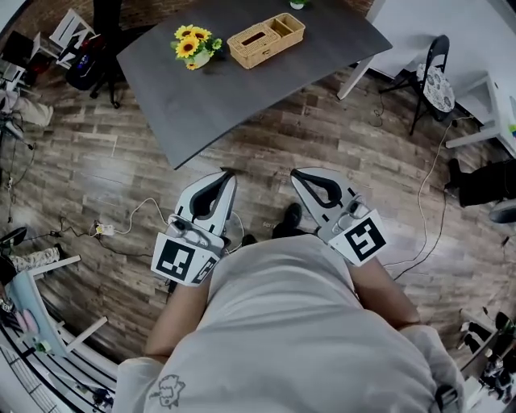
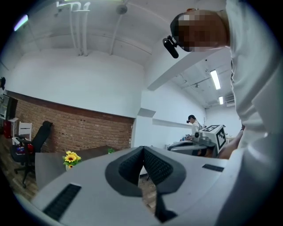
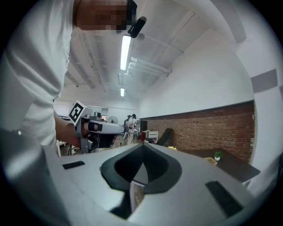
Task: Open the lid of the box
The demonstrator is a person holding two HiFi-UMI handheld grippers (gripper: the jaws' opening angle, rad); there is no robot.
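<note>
Work on the lid hasn't begun, by my reading. I have the left tool [image 1: 227, 176] and the right tool [image 1: 298, 174] both pinched shut on nothing, held level in front of me over the wooden floor [image 1: 339, 137], short of the counter [image 1: 242, 89]. The woven box [image 1: 266, 39] sits by the counter's far edge, just beside a sunflower pot [image 1: 193, 44]. Left to do: reach it, grip the lid, lift. Whether the lid is seated I can't tell from here.

I can't make out a lid on the wicker box [image 1: 266, 39]; it's too small in the head view. The table [image 1: 242, 97] and a plant [image 1: 298, 4] run off the top edge.
</note>
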